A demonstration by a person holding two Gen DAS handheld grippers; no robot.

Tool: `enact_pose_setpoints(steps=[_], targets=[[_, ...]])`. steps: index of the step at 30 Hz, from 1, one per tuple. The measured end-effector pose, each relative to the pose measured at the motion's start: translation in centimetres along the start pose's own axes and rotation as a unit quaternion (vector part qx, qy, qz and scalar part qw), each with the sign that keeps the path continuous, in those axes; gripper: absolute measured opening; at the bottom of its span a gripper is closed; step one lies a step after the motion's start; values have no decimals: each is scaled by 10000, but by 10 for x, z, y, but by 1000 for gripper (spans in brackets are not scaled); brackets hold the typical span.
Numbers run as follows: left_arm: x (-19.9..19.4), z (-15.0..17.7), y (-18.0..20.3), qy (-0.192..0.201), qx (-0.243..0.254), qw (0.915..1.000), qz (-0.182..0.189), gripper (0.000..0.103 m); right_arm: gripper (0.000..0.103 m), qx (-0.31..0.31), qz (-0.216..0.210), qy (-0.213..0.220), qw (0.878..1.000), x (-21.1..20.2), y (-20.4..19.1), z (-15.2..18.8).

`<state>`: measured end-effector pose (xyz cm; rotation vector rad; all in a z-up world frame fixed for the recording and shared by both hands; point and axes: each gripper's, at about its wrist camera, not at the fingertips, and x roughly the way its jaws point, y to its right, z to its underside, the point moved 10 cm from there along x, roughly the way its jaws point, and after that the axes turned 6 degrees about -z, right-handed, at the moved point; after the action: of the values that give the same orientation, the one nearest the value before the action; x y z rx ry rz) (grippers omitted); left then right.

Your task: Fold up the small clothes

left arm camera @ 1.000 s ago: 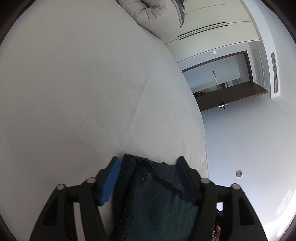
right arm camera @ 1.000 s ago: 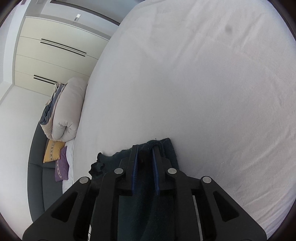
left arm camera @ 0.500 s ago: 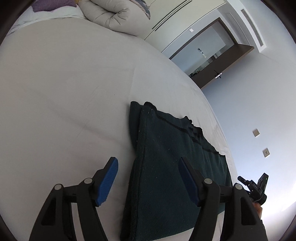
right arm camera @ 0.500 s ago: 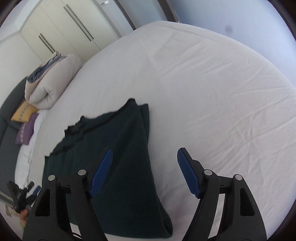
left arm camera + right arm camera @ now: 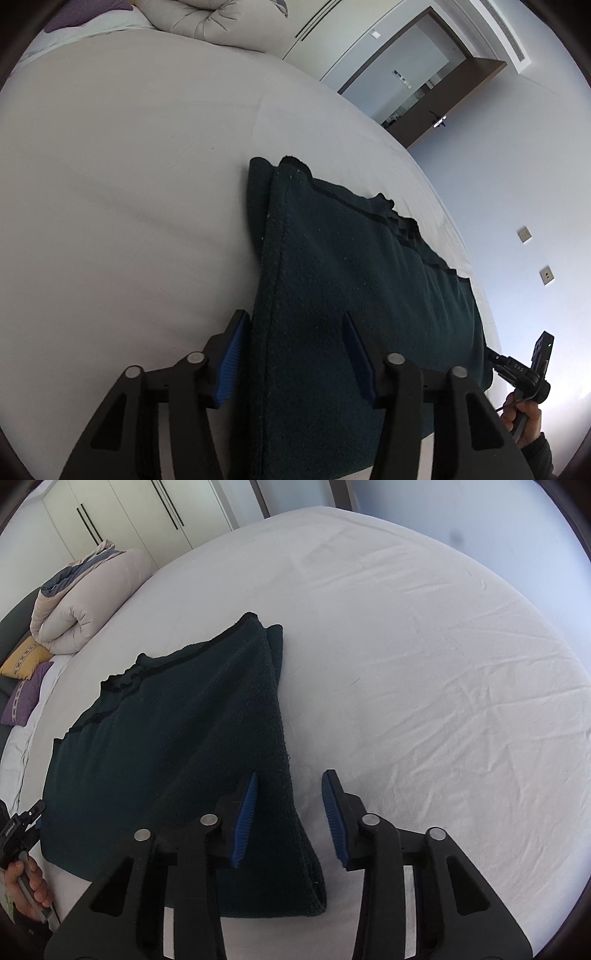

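A dark green folded garment [image 5: 351,280] lies flat on the white bed sheet [image 5: 122,177]; it also shows in the right wrist view [image 5: 177,738]. My left gripper [image 5: 291,332] is open, its blue pads straddling the garment's left folded edge near the front. My right gripper [image 5: 290,797] is open, its pads straddling the garment's right folded edge. Neither holds the cloth. The right gripper's handle and a hand show at the lower right of the left view [image 5: 532,373].
A rolled beige duvet [image 5: 74,609] and yellow and purple cushions [image 5: 26,679] lie at the head of the bed. White wardrobes [image 5: 122,513] stand behind. A dark door [image 5: 436,107] and wall sockets [image 5: 546,275] are beyond the bed's far edge.
One second ago both grippers held the garment close up. They have let go, opened and drawn back; the garment now lies folded on the sheet. Both jaws have narrowed slightly since half a second ago.
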<state>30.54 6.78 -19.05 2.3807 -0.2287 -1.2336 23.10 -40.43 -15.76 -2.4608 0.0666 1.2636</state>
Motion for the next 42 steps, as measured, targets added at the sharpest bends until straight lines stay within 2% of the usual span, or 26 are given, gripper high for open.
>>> enact_pose_setpoints(steps=[2,4,6,8,11,15,20,25,32,35,38,40,42], targets=[[1,2,-1,54,139,9997,-218,41,28,-84,28,-4,10000,-3,-1,4],[1,2,-3,58,147,9995,-272,35,21,-87,45,-4,10000,-7,0,7],[1,3,-5,20,143,9994,-301,29,7,-57,108,9,9999,-10,3,9],[1,3,-8,5,100,9995,-291,24,6,-28,167,43,9998,-13,5,11],[0,4,-8,-9,115,9995,-305,22,5,54,253,75,9996,-19,7,15],[0,4,-9,-50,132,9994,-320,21,5,320,183,47,9993,-18,17,24],[-4,7,-14,-92,124,9993,-327,20,5,600,50,100,9981,-10,25,18],[-6,10,-14,-131,121,9991,-389,19,5,490,145,86,9987,-2,29,19],[-13,18,-17,-199,109,9985,-507,16,5,592,-53,242,9979,-7,32,20],[-12,18,-17,-202,23,9987,-467,16,12,550,74,239,9982,-13,29,21],[-14,19,-18,-219,3,9987,-464,18,28,745,373,369,9958,-28,33,19],[-17,20,-20,-245,-24,9982,-553,23,28,844,431,571,9939,-43,30,14],[-23,21,-20,-208,118,9965,-803,28,28,777,299,754,9937,-57,17,9]])
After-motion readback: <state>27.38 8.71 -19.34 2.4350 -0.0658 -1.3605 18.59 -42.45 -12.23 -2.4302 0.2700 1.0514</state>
